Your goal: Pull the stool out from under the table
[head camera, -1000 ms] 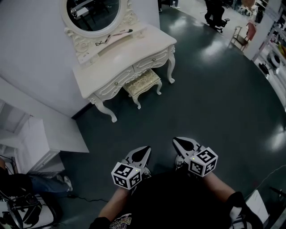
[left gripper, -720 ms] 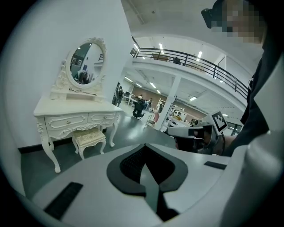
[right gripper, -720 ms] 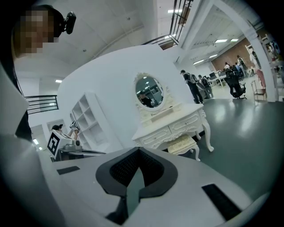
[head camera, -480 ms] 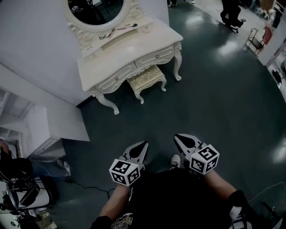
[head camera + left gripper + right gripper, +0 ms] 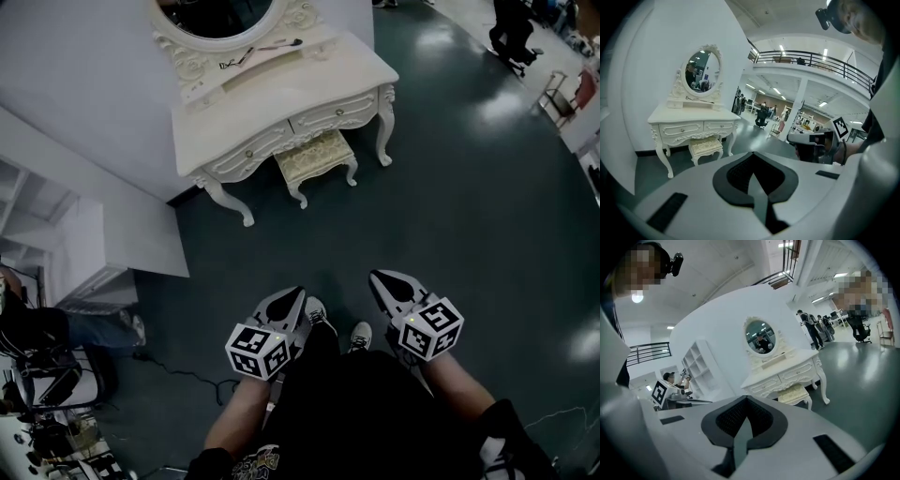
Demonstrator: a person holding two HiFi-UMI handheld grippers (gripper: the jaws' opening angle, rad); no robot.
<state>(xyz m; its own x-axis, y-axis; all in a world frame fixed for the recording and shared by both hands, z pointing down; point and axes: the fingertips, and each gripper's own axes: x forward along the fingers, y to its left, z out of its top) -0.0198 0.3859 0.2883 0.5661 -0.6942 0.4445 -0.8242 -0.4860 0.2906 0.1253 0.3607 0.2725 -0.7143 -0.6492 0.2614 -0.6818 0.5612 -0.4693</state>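
A cream stool (image 5: 317, 157) with a patterned cushion stands half under the white dressing table (image 5: 281, 103) against the curved wall. The stool (image 5: 706, 146) also shows in the left gripper view and, as the stool (image 5: 794, 393), in the right gripper view. My left gripper (image 5: 292, 298) and right gripper (image 5: 382, 281) are both shut and hold nothing. They hang over the dark floor well short of the stool, pointing towards it. The left gripper (image 5: 753, 165) and right gripper (image 5: 746, 409) show closed jaws in their own views.
An oval mirror (image 5: 221, 13) tops the table, with small items on its shelf. A white shelf unit (image 5: 66, 253) stands at the left. A seated person (image 5: 56, 328) and equipment are at lower left. My shoes (image 5: 339, 330) are on the floor between the grippers.
The table and stool have come nearer and shifted right in the head view. Both grippers have advanced towards them, staying shut.
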